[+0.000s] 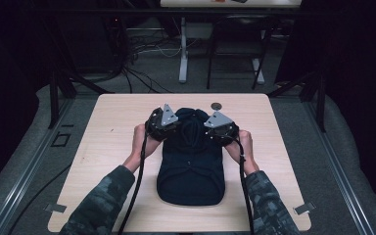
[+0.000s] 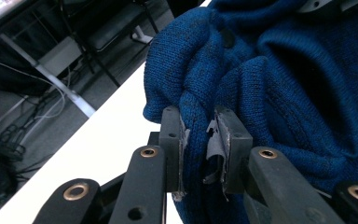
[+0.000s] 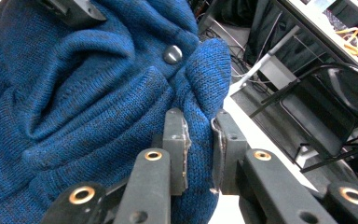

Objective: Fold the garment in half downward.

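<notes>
So there's a dark blue knit sweater lying in the middle of the bench, folded into a narrow shape with the rounded end toward the person and the bunched-up end at the far side. In the right gripper view you can see a small grey button on the knit near that bunched part.

Both grippers are on the far end of it. The left hand-held gripper is clamped on a fold of the sweater, knit squeezed right between the two pads, and the bare bench edge runs off to its left. The right hand-held gripper is doing the same thing, pinching a thick fold of the fabric on the other side. From the high view they sit close together, one on each side of the sweater's top, each with its grey triangular plate facing up and a black cable trailing back past the person's camo-patterned sleeves.

A little round dark thing sits on the bench just past the sweater, can't tell what it is. Beyond the bench there's a floor with tangled cables and some table legs.
</notes>
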{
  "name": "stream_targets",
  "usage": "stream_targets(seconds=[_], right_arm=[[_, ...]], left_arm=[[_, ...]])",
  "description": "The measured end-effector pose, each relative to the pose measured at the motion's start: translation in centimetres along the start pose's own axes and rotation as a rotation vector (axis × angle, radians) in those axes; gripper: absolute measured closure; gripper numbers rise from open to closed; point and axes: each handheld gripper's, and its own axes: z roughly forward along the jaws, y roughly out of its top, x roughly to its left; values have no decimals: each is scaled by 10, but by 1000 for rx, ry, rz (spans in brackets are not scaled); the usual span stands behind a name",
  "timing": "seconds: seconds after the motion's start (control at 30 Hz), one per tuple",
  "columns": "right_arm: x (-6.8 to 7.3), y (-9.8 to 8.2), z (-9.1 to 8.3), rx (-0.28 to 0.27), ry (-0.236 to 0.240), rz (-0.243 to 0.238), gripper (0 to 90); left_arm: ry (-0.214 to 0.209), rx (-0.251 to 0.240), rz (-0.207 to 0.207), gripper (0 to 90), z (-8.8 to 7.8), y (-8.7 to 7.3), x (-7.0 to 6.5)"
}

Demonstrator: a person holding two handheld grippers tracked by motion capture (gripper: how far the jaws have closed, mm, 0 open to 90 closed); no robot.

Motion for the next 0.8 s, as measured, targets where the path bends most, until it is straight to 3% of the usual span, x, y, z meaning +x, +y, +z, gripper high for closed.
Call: stream_targets(seconds=[0.13, 0.37, 0.57, 0.8], right_arm=[[-1, -2, 0, -15, -14, -2, 779], [3, 14, 1, -48, -47, -36, 783], [-3, 15, -10, -128, -69, -23, 783], [-5, 24, -13, -156, -97, -44, 784]], left_arm=[[14, -15, 11, 755, -2, 4, -2], [39, -53, 43, 758, -3, 16, -6], [43, -137, 63, 758, -14, 18, 1], [53, -167, 47, 758, -15, 21, 3]])
